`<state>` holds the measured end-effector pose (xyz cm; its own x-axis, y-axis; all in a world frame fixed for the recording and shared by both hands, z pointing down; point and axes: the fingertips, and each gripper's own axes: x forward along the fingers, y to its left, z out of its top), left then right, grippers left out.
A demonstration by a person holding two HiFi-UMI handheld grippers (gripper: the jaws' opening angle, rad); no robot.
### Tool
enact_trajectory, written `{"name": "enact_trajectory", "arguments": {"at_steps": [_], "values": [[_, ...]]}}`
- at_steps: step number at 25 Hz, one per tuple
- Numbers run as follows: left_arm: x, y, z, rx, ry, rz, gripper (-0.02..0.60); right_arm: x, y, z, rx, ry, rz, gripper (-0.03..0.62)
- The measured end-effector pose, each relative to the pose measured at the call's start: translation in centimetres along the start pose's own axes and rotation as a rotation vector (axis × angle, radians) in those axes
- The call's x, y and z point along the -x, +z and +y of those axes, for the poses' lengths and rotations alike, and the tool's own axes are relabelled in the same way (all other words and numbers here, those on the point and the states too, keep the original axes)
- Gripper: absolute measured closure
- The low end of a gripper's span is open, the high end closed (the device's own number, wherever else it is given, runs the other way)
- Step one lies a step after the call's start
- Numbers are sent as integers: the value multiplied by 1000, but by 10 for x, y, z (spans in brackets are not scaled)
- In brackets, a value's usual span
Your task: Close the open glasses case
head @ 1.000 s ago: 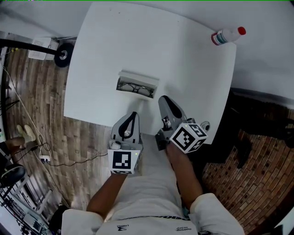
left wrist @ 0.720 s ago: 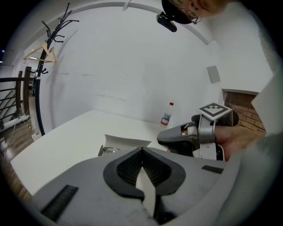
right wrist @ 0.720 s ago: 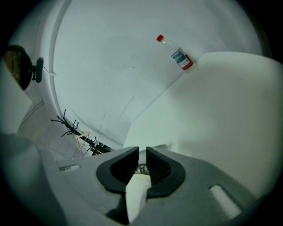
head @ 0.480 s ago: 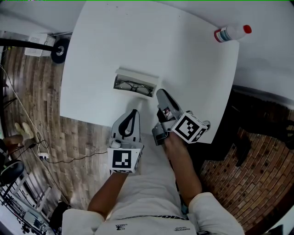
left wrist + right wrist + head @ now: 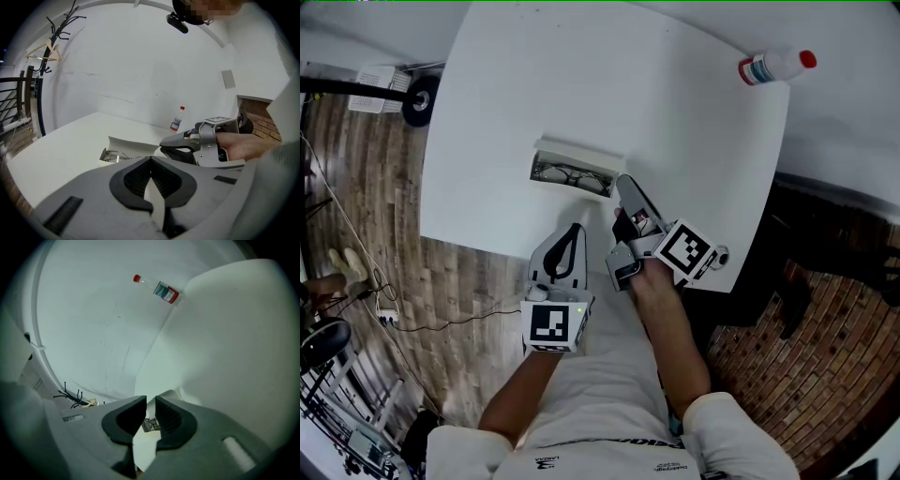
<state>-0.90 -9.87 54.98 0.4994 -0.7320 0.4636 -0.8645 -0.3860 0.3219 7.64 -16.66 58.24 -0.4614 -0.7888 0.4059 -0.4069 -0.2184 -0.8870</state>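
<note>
Glasses case (image 5: 538,172) lies open near the table's (image 5: 675,122) near edge, left of its middle, with glasses (image 5: 572,178) inside and its lid (image 5: 581,150) standing up along the far side. It looks light and rigid and likely to skid on the smooth top, so I would press the lid's upper rim down rather than pinch it. My right gripper (image 5: 622,184) sits just beside the case's right end, its jaws a slit apart and empty. My left gripper (image 5: 575,230) hangs over the near edge with its jaws together. A bottle (image 5: 776,67) lies at the far right corner.
</note>
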Motion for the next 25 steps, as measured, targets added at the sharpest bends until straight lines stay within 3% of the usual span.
{"name": "enact_trajectory", "arguments": {"at_steps": [12,18,23,25], "values": [[0,-5,-1,-4,2,5,584,-7,5,-8,-95,8,-17,548],[-1,0,0,12,3,-3,584,-4,7,-16,-89,-41,-8,553],[-1,0,4,10,8,-4,584,-9,7,-12,-125,2,-7,559],[-1,1,5,11,10,-2,584,-8,7,-14,-117,-18,-1,563]]}}
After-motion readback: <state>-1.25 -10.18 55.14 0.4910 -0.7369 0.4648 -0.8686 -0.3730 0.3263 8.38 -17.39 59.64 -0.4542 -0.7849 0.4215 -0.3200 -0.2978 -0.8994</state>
